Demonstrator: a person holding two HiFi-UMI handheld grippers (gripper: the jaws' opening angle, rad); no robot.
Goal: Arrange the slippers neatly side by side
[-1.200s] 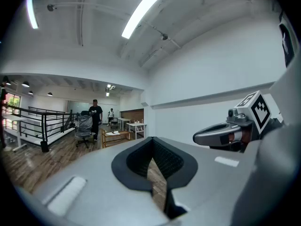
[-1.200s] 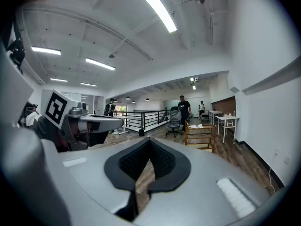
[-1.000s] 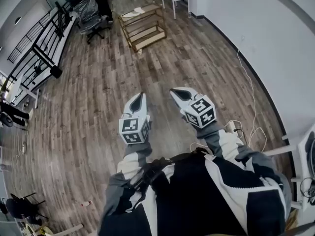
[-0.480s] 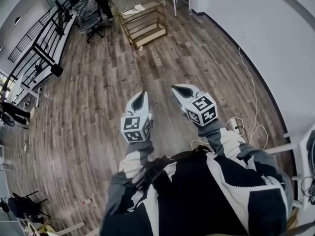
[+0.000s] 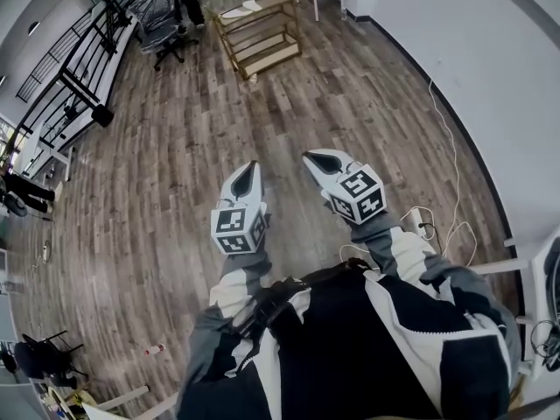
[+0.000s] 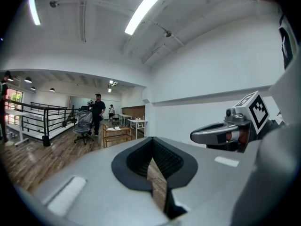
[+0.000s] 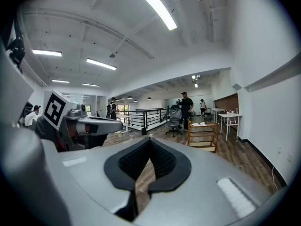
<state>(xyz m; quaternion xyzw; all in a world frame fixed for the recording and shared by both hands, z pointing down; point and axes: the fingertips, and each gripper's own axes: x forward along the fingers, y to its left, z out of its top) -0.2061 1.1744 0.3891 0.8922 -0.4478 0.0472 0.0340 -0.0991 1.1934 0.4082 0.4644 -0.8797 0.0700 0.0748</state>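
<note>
Indoors, the smooth grey left gripper (image 5: 252, 167) and right gripper (image 5: 309, 157), ribbed black pads (image 6: 162, 158) pressed together on nothing, hover over plank floor (image 5: 175, 147) well short of a slatted wooden rack (image 5: 262, 42). On the rack's top shelf lie pale flat shapes (image 5: 243, 9), possibly the slippers; too small to tell.

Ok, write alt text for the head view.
Seen from above, a person in a black-and-white jacket holds the left tool and right tool, both shut and empty, over a wood floor. A low wooden rack stands far ahead.
</note>
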